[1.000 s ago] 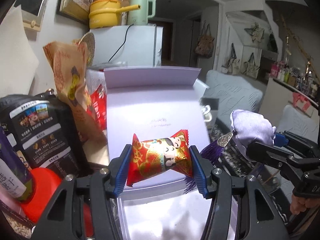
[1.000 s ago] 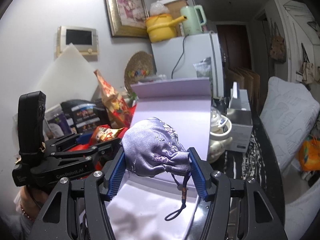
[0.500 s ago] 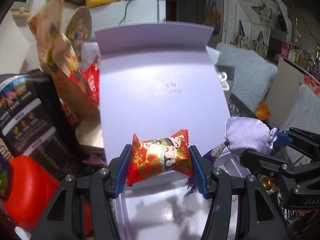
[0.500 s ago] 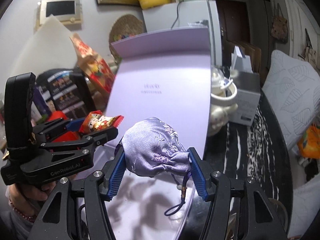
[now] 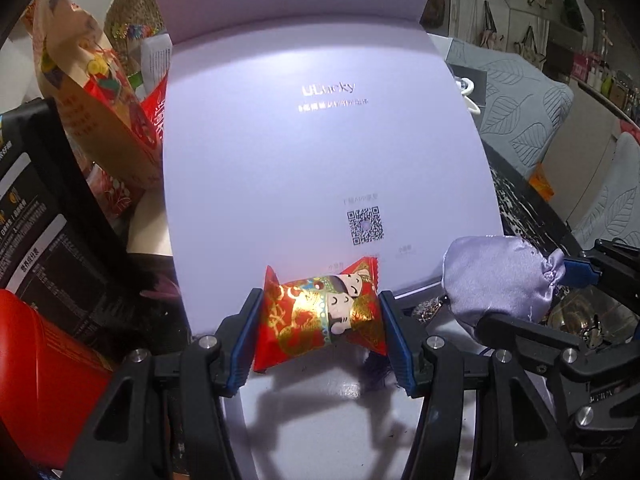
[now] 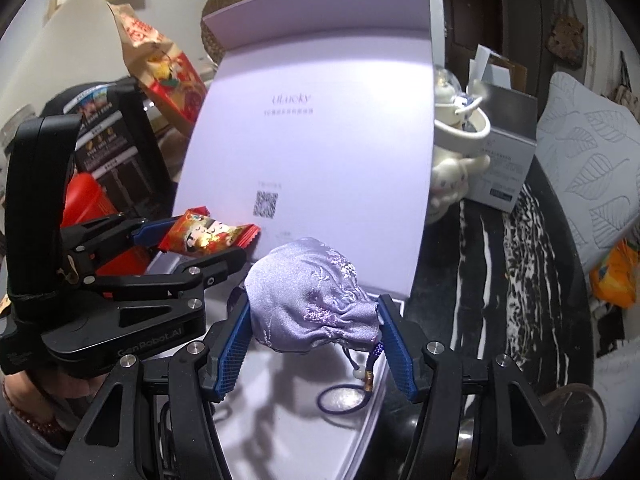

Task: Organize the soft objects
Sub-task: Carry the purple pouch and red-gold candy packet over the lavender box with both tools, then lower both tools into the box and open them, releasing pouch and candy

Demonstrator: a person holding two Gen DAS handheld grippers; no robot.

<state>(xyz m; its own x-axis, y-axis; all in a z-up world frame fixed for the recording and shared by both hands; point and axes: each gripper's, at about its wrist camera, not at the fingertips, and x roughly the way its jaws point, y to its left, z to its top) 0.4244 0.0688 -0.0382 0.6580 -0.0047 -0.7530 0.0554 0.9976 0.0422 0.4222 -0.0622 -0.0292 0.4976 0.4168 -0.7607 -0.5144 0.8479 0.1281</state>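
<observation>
Both soft things hang just above the open lavender box (image 5: 320,152).

My left claw (image 5: 322,326) grips the red candy pillow (image 5: 320,316) crosswise; my right claw (image 6: 316,320) pinches the lilac pouch (image 6: 312,300), its tray directly beneath.

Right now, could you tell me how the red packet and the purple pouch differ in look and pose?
The red packet is glossy foil with crimped ends and a printed cartoon figure; the purple pouch is embroidered satin gathered at one end, with a cord hanging down. The packet is flatter, the pouch rounder. Each is clamped in a gripper above the open lilac box.
</observation>
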